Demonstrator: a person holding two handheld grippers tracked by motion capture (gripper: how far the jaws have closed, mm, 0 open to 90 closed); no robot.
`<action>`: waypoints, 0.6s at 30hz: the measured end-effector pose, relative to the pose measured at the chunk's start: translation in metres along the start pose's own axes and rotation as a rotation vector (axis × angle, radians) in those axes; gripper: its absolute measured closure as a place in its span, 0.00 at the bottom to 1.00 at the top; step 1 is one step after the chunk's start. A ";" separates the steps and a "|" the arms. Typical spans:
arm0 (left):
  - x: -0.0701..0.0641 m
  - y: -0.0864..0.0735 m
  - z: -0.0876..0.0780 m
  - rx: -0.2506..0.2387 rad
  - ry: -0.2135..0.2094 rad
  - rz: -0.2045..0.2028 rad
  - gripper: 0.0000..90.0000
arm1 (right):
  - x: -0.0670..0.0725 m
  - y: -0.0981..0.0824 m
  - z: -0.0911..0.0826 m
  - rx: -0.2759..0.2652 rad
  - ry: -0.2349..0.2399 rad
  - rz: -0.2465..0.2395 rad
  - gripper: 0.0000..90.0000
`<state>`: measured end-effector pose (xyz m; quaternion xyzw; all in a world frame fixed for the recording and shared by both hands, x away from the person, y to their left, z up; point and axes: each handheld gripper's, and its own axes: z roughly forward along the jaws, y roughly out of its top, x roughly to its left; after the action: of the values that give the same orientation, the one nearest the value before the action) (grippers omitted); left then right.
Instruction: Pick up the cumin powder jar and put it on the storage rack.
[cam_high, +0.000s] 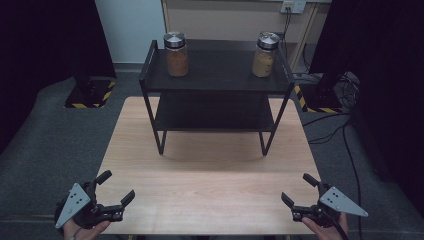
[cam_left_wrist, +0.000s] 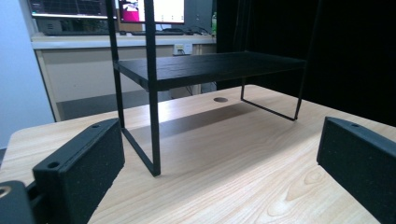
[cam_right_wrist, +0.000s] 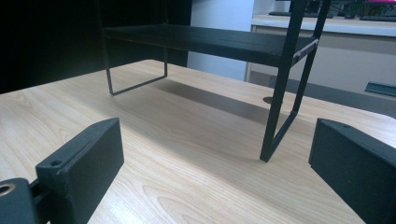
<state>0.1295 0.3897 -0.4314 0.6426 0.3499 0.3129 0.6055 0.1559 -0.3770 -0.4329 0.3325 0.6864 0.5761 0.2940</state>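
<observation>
Wooden desk (cam_high: 210, 190), light grain. Black two-tier rack (cam_high: 216, 80) stood toward its far side. On the rack's top shelf, two glass jars with metal lids, well apart: left jar (cam_high: 176, 54) with darker brown contents, right jar (cam_high: 265, 54) with paler contents. Lower shelf bare. Left claw (cam_high: 118, 186) and right claw (cam_high: 296, 189) were held at the desk's near corners, jaws spread, nothing between them.

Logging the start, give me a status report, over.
Left gripper and right gripper open, empty, at near table edge. Two jars upright on black rack top shelf. Nothing between.
</observation>
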 end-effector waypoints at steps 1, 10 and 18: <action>0.000 0.000 0.000 -0.002 0.001 -0.004 0.00 | 0.000 0.000 0.000 -0.002 -0.001 0.000 0.04; 0.001 -0.001 -0.001 0.000 0.017 -0.012 0.00 | -0.001 -0.001 0.001 -0.007 0.005 0.009 0.04; 0.001 -0.001 -0.001 0.002 0.019 -0.013 0.00 | -0.002 -0.002 0.001 -0.009 0.010 0.013 0.04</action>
<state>0.1291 0.3908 -0.4324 0.6379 0.3600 0.3146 0.6038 0.1580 -0.3785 -0.4348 0.3329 0.6831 0.5826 0.2883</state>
